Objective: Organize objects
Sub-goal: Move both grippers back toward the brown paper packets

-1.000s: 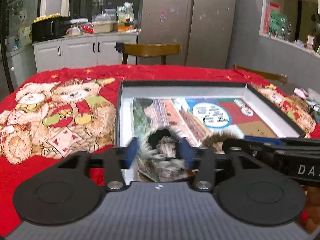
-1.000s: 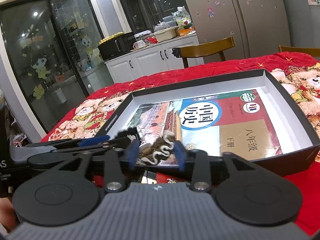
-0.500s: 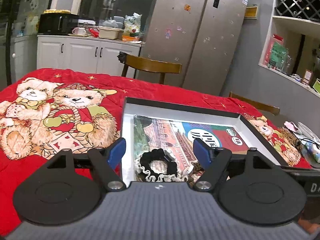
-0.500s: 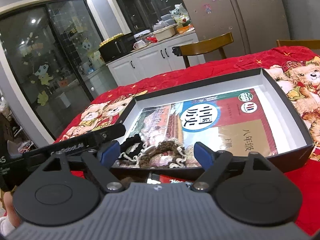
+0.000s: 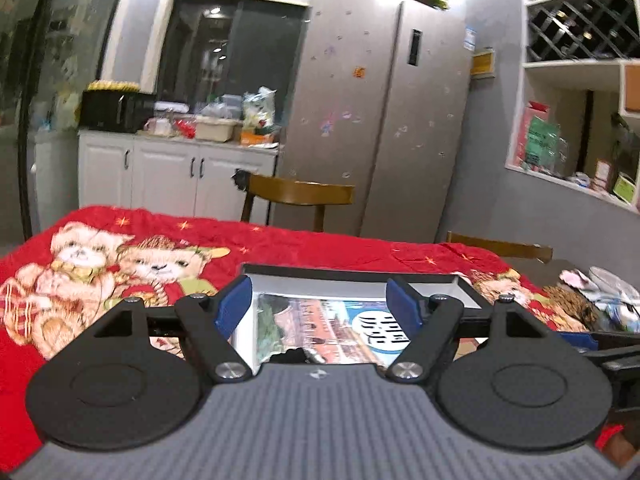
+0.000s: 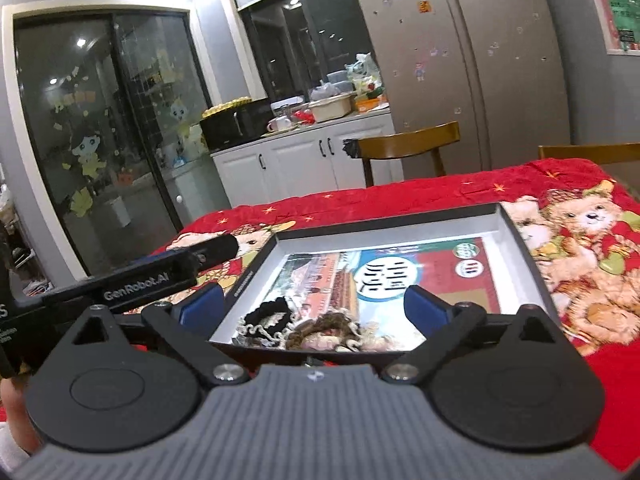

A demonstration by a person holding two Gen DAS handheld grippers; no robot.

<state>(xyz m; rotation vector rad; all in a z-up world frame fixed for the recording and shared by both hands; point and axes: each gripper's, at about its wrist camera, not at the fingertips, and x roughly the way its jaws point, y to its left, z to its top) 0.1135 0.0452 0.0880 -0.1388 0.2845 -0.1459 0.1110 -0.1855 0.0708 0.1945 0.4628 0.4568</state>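
Note:
A black box with a white inside [image 6: 520,236] lies on the red bear tablecloth [image 6: 420,196], with a school book [image 6: 404,276] flat in it. At the box's near end a black scrunchie [image 6: 266,314] and a brown scrunchie [image 6: 324,330] rest on the book. My right gripper [image 6: 312,307] hangs above and behind them, its jaws opening, with nothing pressed between the blue pads. My left gripper [image 5: 320,307] is open and empty over the box [image 5: 352,270]. Only a bit of the black scrunchie [image 5: 290,356] shows under it. Its body [image 6: 152,278] reaches in from the left in the right wrist view.
Wooden chairs [image 5: 300,194] [image 6: 408,146] stand at the table's far side, before white cabinets [image 5: 172,168] and a steel fridge [image 5: 380,120]. A heap of small items [image 5: 604,296] lies at the table's right edge. Wall shelves [image 5: 580,80] are at the right.
Both grippers have opened and let go of the scrunchies, which now lie in the box. Both have drawn back and risen, so the box looks lower and farther.

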